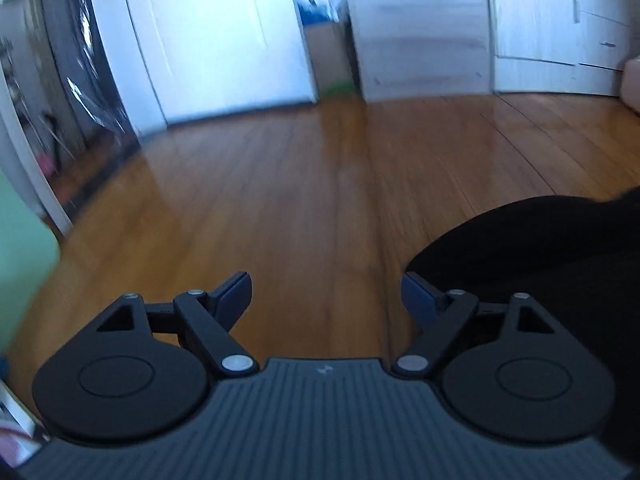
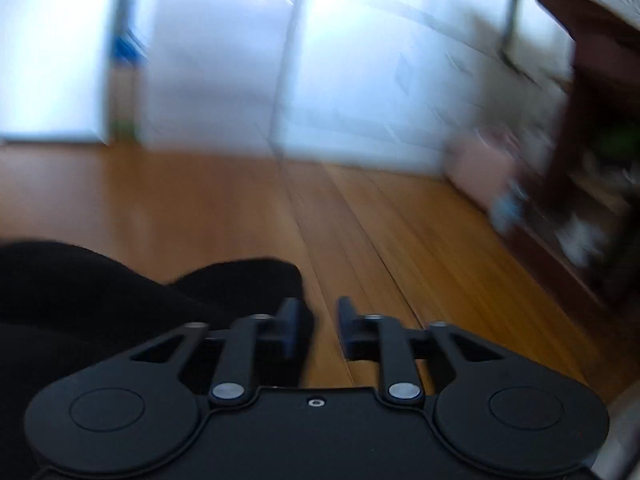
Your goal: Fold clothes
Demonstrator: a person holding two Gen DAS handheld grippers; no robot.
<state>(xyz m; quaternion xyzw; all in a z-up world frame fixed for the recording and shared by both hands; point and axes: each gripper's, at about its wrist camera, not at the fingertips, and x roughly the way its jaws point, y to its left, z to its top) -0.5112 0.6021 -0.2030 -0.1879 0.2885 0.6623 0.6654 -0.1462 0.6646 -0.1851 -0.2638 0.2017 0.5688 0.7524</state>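
While both views are smeared by blur, the main things read clearly enough. From the left wrist camera, the left gripper (image 1: 326, 294) has its jaws spread wide with nothing between them, only bare wooden floor (image 1: 280, 208) showing in the gap. A black garment (image 1: 540, 248) lies on that floor at the lower right of this view, its rounded edge just behind the right-hand fingertip; whether cloth and pad actually touch I cannot tell. White cupboard doors (image 1: 208, 36) and a set of drawers (image 1: 600, 28) stand at the far side of the room.

From the right wrist camera, the right gripper (image 2: 318, 322) has its jaws parted by a narrow gap, and floorboards (image 2: 400, 240) show through it, so it holds nothing. The black garment (image 2: 100, 280) fills the lower left here, a lobe of it reaching up beside the left-hand fingertip. A dark wooden shelf unit (image 2: 592, 128) stands at the right, its contents too blurred to name.
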